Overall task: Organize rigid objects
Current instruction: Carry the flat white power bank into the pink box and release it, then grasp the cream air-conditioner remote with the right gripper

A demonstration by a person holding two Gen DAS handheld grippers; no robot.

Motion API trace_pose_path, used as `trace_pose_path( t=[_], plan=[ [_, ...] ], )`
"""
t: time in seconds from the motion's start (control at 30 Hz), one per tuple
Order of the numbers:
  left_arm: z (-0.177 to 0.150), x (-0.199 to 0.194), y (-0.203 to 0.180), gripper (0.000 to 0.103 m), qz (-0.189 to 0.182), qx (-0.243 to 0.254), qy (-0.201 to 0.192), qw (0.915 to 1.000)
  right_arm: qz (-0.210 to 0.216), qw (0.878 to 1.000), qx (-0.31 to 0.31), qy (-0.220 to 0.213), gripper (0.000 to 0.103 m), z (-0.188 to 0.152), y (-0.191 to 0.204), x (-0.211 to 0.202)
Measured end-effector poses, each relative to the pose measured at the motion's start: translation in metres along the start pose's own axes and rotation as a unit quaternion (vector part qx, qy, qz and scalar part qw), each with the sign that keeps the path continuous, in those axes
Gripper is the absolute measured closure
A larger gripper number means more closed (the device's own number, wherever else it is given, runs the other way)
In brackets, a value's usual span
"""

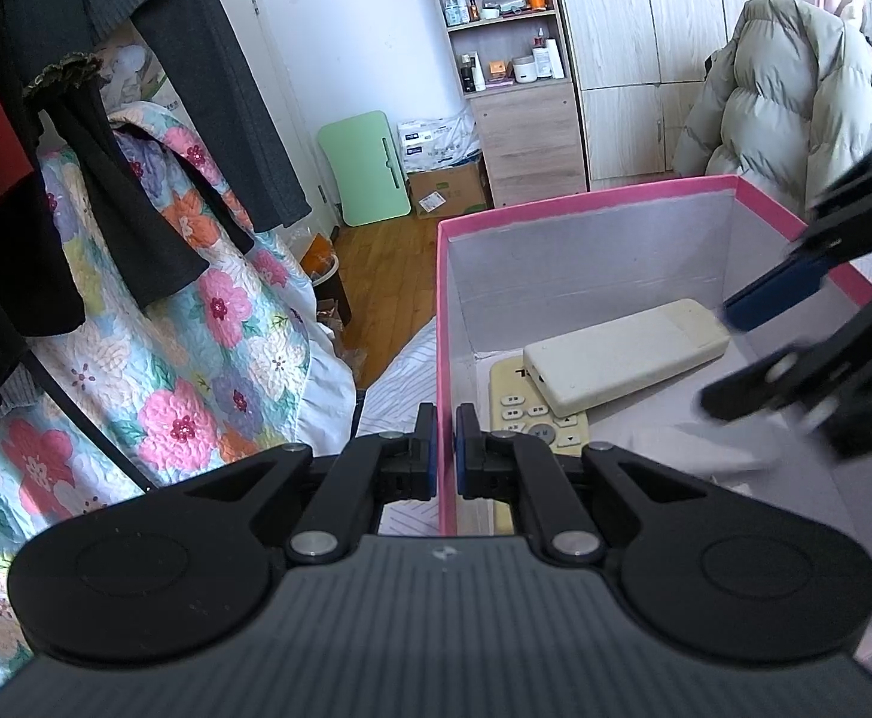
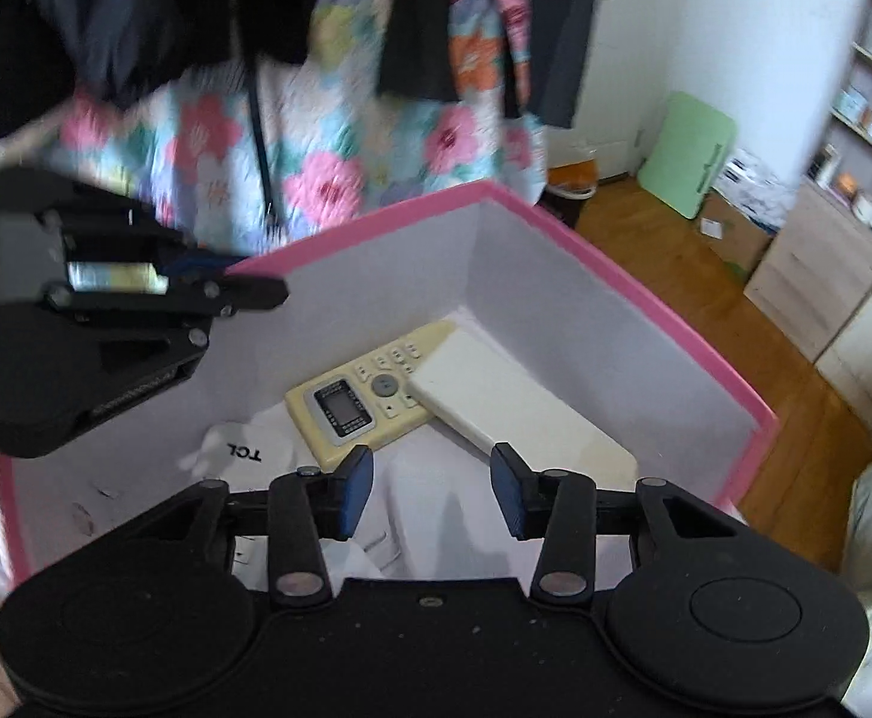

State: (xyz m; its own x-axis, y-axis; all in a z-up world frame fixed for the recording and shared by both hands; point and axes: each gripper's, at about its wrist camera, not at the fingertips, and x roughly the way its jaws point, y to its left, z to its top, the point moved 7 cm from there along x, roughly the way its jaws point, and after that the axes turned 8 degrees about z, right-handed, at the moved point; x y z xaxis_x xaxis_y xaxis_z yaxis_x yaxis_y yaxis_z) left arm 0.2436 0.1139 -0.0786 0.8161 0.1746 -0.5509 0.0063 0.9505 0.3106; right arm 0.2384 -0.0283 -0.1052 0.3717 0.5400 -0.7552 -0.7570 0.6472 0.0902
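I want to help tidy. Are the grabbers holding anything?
The left gripper pinches the side wall of the pink box; the right gripper holds nothing.

The left gripper (image 1: pixel 445 449) is pinching the wall of the pink box (image 1: pixel 585 194), jaws nearly together. The right gripper (image 2: pixel 431 487) is hanging over the box's inside, its jaws apart and holding nothing.

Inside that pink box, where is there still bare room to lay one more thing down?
The pink box is crowded in its far corner, where the white remote lies across the yellowish remote. White paper covers the floor beside them. Bare floor shows along the wall right of the white remote, and nearer the right gripper.
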Motion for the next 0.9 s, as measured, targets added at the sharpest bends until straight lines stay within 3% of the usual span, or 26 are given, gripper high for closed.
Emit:
trace_pose_path(
  t=[0.2,0.3,0.5,0.7,0.9],
  plan=[
    [-0.001,0.000,-0.001,0.098,0.002,0.006,-0.001,1.0000,0.002,0.995,0.056,-0.087,0.054,-0.028,-0.021,-0.075],
    [-0.002,0.000,0.000,0.098,0.000,0.005,-0.003,1.0000,-0.037,0.995,0.048,-0.084,0.054,-0.052,-0.026,-0.110],
    [-0.003,0.000,0.000,0.098,0.001,0.006,-0.002,1.0000,-0.057,0.987,0.128,-0.084,0.050,-0.115,-0.049,-0.157],
    [-0.001,-0.003,-0.001,0.098,0.003,0.011,-0.003,0.9999,-0.080,0.969,0.219,-0.075,0.050,-0.182,-0.071,-0.159],
    [0.000,-0.002,-0.004,0.097,0.012,0.026,-0.001,0.9996,-0.123,0.953,0.270,-0.062,0.045,-0.219,-0.086,-0.126]
  ],
)
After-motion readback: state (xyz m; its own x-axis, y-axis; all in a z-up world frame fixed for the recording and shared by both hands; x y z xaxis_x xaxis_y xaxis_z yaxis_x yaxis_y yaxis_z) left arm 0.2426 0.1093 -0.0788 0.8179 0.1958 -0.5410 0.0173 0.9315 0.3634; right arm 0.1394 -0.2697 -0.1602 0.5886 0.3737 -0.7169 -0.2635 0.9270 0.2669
